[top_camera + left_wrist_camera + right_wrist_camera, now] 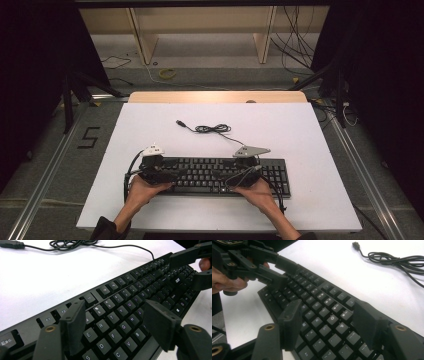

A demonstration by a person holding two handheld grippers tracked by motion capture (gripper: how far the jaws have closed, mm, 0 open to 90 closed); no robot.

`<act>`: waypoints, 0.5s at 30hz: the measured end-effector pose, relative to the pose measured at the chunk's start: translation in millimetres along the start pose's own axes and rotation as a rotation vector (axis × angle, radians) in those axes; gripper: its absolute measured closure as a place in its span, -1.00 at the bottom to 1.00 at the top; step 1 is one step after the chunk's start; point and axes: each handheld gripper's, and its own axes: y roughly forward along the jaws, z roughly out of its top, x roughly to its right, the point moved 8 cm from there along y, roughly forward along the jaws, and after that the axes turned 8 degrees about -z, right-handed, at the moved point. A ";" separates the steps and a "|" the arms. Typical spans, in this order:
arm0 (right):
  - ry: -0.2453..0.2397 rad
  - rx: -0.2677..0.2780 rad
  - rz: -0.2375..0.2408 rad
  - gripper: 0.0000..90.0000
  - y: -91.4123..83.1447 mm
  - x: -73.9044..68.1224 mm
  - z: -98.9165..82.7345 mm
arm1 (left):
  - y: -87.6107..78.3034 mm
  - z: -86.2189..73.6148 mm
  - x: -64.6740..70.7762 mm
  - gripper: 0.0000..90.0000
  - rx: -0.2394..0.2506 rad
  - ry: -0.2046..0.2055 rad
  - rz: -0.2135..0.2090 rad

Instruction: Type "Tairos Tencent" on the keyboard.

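Note:
A black keyboard (pixel 205 172) lies near the front of the white table top (pixel 300 130). Its cable (pixel 212 129) is coiled behind it and ends in a loose USB plug (pixel 180 122). My left gripper (pixel 172 175) is over the keyboard's left end, jaws pointing right. In the left gripper view it (pixel 113 315) is open above the letter keys (pixel 130 290), holding nothing. My right gripper (pixel 229 176) is over the right half, jaws pointing left. In the right gripper view it (pixel 328 312) is open too, with keys (pixel 322 300) beneath. Each gripper view catches the other gripper farther off (pixel 192 265) (pixel 279 271).
Bare white surface lies behind and beside the keyboard. The coiled cable (pixel 392 260) and plug (pixel 355 245) lie at mid-table. A wooden strip (pixel 215 96) edges the table's far side. Beyond it are shelf legs, floor cables and a yellow ring (pixel 167 73).

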 end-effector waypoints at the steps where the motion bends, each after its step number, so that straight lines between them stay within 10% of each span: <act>1: -0.001 -0.004 -0.002 -0.07 0.7 0.2 -0.2 | -0.6 -0.4 0.1 -0.27 0.001 -0.002 -0.001; 15: -0.019 -0.043 -0.035 0.28 16.4 0.3 3.1 | -16.7 0.3 2.5 -0.31 0.044 -0.015 -0.007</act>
